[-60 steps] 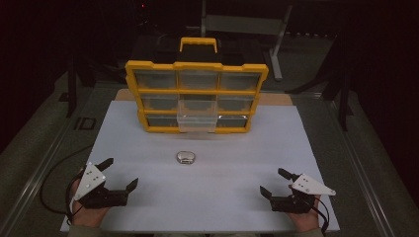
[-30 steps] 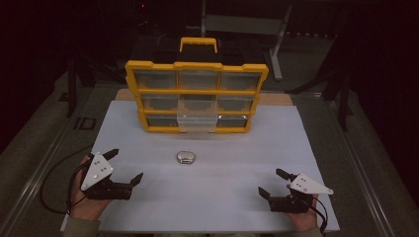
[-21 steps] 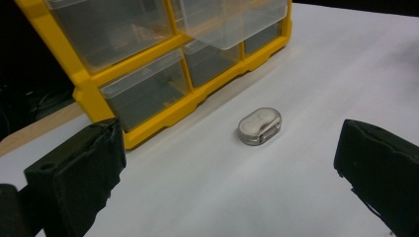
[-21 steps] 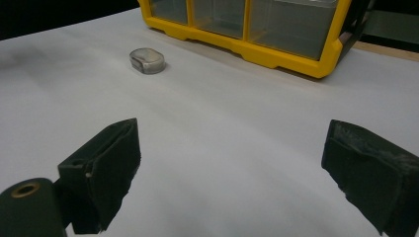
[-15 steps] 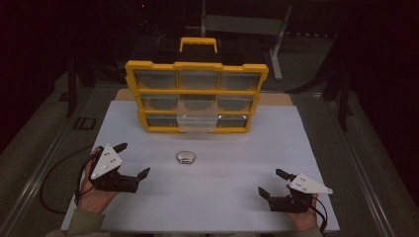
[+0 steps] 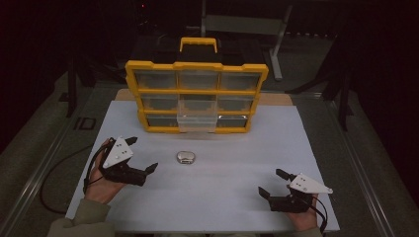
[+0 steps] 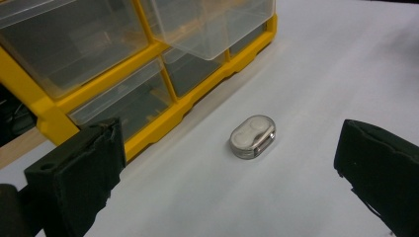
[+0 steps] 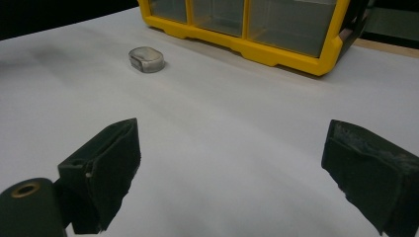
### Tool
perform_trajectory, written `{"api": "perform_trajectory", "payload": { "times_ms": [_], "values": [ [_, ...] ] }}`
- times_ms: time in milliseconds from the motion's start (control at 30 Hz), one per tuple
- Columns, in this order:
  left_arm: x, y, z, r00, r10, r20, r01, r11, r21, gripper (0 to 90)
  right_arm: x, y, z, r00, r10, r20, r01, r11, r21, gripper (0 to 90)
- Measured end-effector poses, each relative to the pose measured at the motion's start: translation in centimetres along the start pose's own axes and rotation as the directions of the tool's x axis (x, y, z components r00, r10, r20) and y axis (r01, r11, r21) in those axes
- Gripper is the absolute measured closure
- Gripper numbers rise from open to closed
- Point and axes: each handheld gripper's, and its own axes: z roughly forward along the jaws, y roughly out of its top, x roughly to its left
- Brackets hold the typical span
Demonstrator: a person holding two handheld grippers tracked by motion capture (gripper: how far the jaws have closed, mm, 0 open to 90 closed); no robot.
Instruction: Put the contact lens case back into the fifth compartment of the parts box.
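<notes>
Item: right gripper (image 6: 272,183), lying nearest, at the front right of the white table sheet (image 6: 296,143). Jaws standing wide apart, holding nothing, well apart from the work.

Item: left gripper (image 6: 142,156), sitting at the front left, angled toward the centre. Jaws spread wide and empty, facing the piece but not touching it.

Item: small metal case (image 6: 186,157), an oblong with rounded ends, lying flat at the sheet's middle, between the left gripper and the organizer. In the left gripper view (image 7: 252,137) a pale top and a shiny steel rim are showing. Judged rigid, light and slick on the rim, likely sliding if nudged. Best hold appears to be across the two long flat sides, jaws low.

Item: yellow drawer organizer (image 6: 196,96), standing at the far edge. Its clear bottom-centre drawer (image 6: 196,123) is jutting out, open, just behind the case.
</notes>
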Motion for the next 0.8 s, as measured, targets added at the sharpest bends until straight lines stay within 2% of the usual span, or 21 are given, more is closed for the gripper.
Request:
{"api": "perform_trajectory", "payload": {
  "times_ms": [533,800],
  "values": [
    [0.3,1.2,2.8,0.9966,0.041,0.072,-0.045,0.9979,0.046,0.2,-0.1,0.0,-0.1,1.0,0.0,0.001,0.0,1.0,-0.001,8.0],
    [0.3,1.8,4.2,0.9926,0.07,0.1,-0.079,0.9922,0.096,0.2,-0.1,0.0,-0.1,1.0,0.0,-0.001,0.0,1.0,-0.001,8.0]
  ]
}}
